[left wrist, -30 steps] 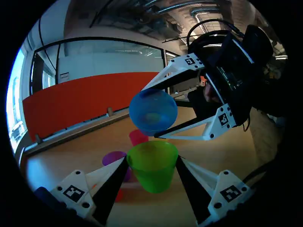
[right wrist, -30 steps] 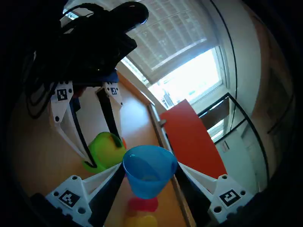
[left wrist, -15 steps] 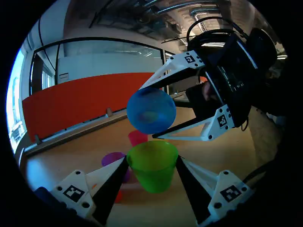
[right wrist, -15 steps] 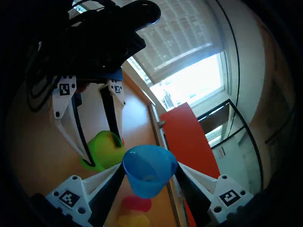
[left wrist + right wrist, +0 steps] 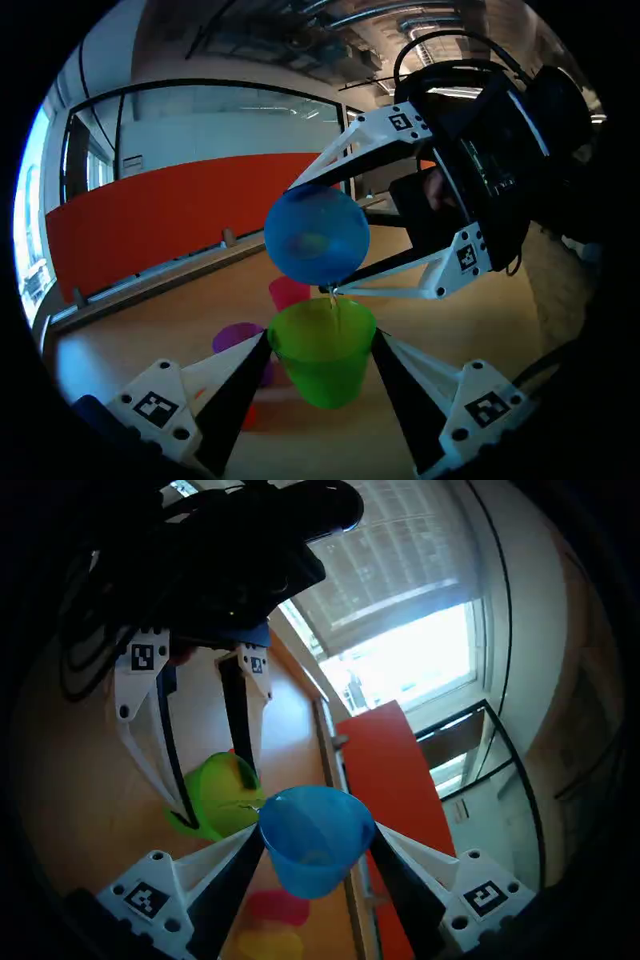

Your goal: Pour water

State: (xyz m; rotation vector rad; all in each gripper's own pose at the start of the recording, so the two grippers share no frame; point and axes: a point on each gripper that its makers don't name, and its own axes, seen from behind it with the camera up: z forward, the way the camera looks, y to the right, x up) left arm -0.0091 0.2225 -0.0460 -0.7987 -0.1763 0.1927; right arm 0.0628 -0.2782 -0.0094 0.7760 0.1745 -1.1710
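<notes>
1. Wooden tabletop (image 5: 160, 320) below an orange wall (image 5: 160, 208); purple plastic cup (image 5: 230, 336) and pink plastic cup (image 5: 288, 290) wait at left.
2. Left gripper (image 5: 321, 342) clamps the upright green plastic cup (image 5: 324, 372).
3. Right gripper (image 5: 316, 834) grips the tilted blue plastic cup (image 5: 314, 856) just above; a thin water stream (image 5: 332, 300) drops in, so the pour looks under way.
4. Next call: tip gradually, keeping the rim over the green mouth.

Pale wooden table with a few bright cups on it.

The table (image 5: 488, 320) has a smooth, light-wood top. In the left gripper view a pink cup (image 5: 288, 292) stands upright toward the far side. A purple cup (image 5: 234, 336) stands nearer and to its left, apart from it. A small red thing (image 5: 250, 414) lies closer still, mostly hidden. In the right gripper view a reddish cup (image 5: 276, 908) and a yellow cup (image 5: 268, 944) sit close together on the wood, both blurred. Whether the green cup (image 5: 324, 360) rests its base on the top cannot be told.
</notes>
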